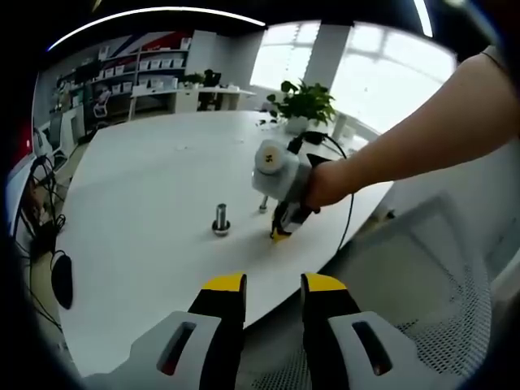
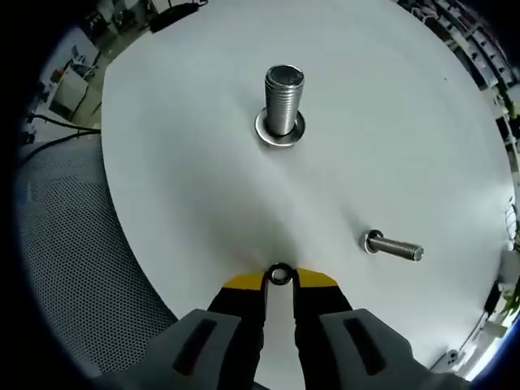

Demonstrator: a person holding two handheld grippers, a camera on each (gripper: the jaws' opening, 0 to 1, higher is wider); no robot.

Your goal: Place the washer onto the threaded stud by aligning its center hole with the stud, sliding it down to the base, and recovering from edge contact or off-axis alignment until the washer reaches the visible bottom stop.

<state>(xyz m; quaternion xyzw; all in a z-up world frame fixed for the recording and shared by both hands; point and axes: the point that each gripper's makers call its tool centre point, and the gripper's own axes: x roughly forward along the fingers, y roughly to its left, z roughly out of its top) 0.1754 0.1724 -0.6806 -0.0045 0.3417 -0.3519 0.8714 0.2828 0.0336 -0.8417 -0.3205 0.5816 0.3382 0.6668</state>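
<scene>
The right claw [image 2: 279,279] pinches the washer [image 2: 279,275] by its rim, leaving the hole free, low over the bench [image 2: 187,162]. The threaded stud [image 2: 283,101] stands at twelve o'clock. The left claw [image 1: 273,286] waits apart, empty.

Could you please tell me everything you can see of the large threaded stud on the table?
The threaded stud is a thick, silvery metal piece standing upright on the white table, threads running down its shaft and a flat top. A wide ring-like base surrounds its foot. Nothing touches it; the right gripper, pinching the small washer, sits well short of it. In the left gripper view it stands beside that gripper.
</scene>
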